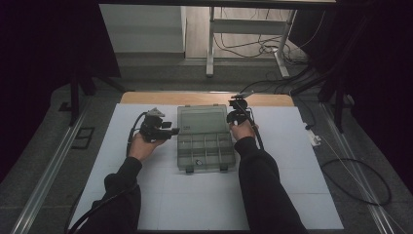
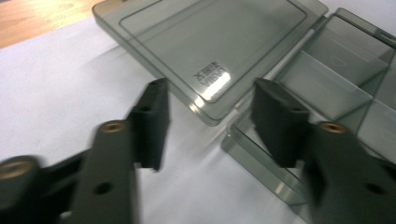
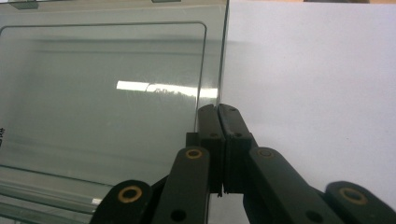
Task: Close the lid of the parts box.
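Note:
A smoky see-through compartment box [image 1: 207, 148] lies open in the middle of the white mat, its lid [image 1: 202, 117] swung to the far side. My left gripper [image 1: 174, 131] is at the box's left side, where lid and base meet. In the left gripper view its jaws stand apart with the lid's corner [image 2: 205, 60] and the base's corner [image 2: 261, 168] between them, the pads [image 2: 152, 121] not pressing. My right gripper [image 1: 231, 117] is at the lid's right edge. In the right gripper view its jaws [image 3: 218, 114] are closed together, pinching the lid's edge [image 3: 223, 70].
The white mat [image 1: 292, 195] covers the table; a strip of wood [image 1: 146, 97] shows at the far edge. A small dark item [image 1: 198, 162] lies in a front compartment. Beyond are a desk frame [image 1: 210, 44], floor cables [image 1: 360, 180] and a white power strip [image 1: 315, 140].

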